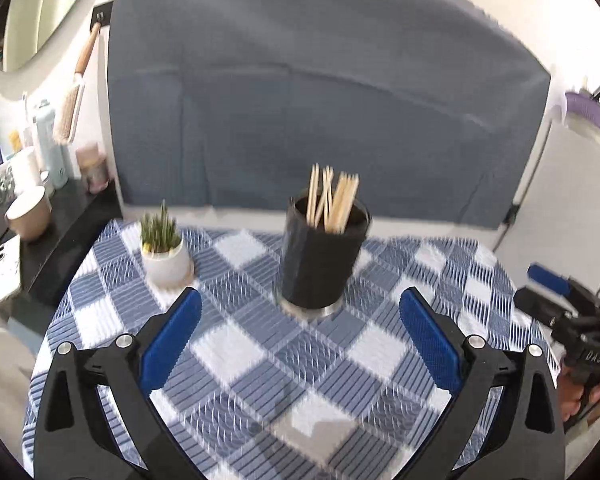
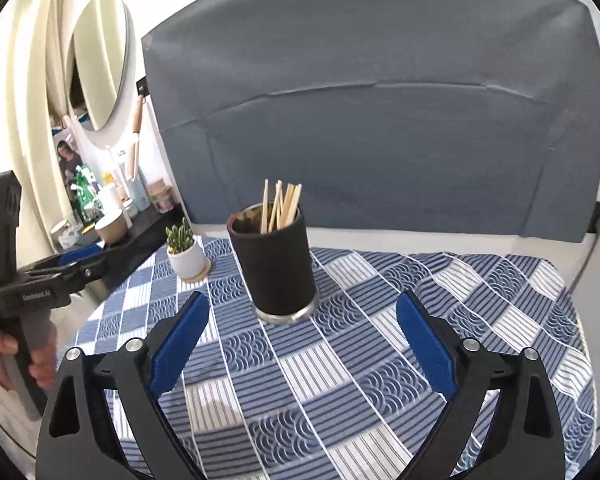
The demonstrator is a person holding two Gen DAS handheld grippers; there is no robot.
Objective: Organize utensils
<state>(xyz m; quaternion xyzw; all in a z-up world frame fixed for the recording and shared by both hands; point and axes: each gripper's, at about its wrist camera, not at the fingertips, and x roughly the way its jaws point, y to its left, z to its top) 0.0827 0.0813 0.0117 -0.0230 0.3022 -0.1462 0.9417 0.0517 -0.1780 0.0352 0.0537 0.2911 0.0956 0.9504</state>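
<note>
Both wrist views look forward and downward from the near table edge, sharing the black cylindrical cup of wooden sticks (image 1: 320, 256) (image 2: 274, 264) ahead.

The left tool (image 1: 300, 308) has its two blue-padded fingers (image 1: 172, 336) spread wide apart with nothing between them, pointing forward and slightly downward. The right tool (image 2: 302, 312) is likewise spread wide and holds nothing, its blue pads (image 2: 426, 344) angled outward. In the right wrist view, the left tool shows at the far left edge, gripped by the person's left hand (image 2: 20, 356) around its handle. In the left wrist view, the right tool sits at the right edge, with fingers of the right hand (image 1: 576, 396) partly visible below it.
</note>
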